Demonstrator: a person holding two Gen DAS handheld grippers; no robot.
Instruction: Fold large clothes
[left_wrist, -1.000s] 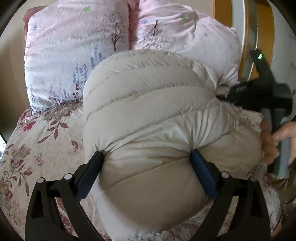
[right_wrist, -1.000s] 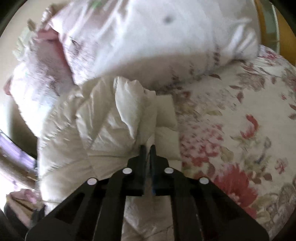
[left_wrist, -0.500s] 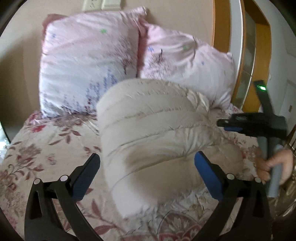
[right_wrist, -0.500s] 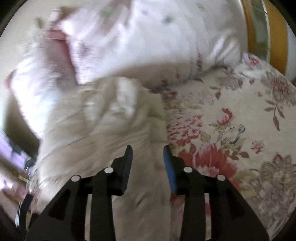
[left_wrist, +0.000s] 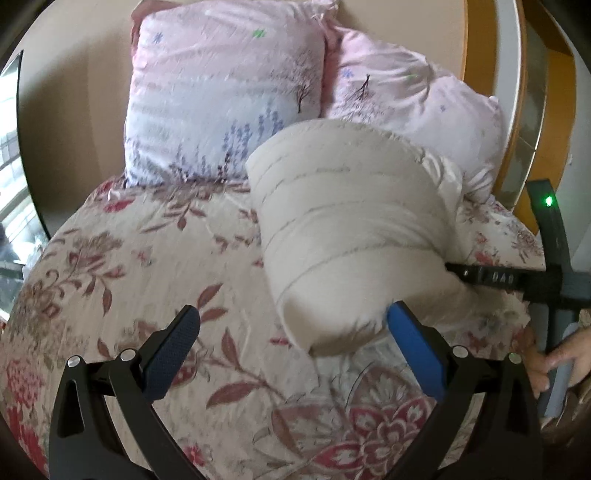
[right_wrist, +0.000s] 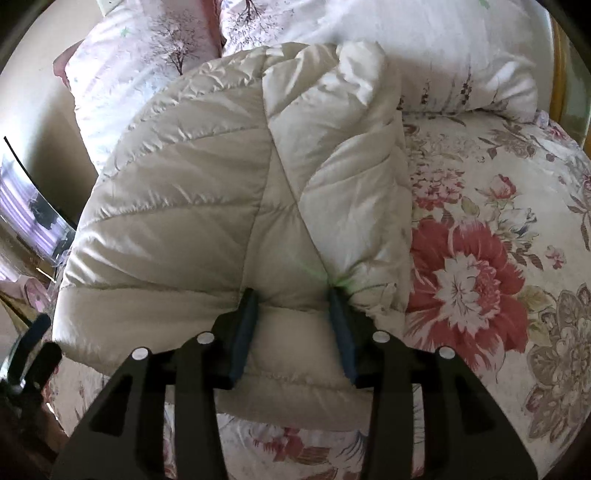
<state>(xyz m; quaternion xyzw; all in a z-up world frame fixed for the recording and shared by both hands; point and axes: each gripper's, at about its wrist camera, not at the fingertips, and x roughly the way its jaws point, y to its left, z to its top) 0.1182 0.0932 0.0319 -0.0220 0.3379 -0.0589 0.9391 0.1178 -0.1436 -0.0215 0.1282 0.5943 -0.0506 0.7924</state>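
Quilted jacket (right_wrist: 207, 206) has sheeny smooth fabric; bedspread (right_wrist: 498, 258) matt floral cloth.

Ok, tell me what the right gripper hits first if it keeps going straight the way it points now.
Most likely the folded cream puffer jacket: the right gripper points down at it, jaws open just above its padding. The floral bedspread lies beneath; the remaining gap is unclear.

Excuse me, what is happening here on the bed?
A person with a gripper in each hand is folding a cream quilted puffer jacket, which lies bundled on the floral bedspread before two pink pillows. The left gripper stands open beside it. The right gripper has just been opening; its pads flank the fabric without pinching it.
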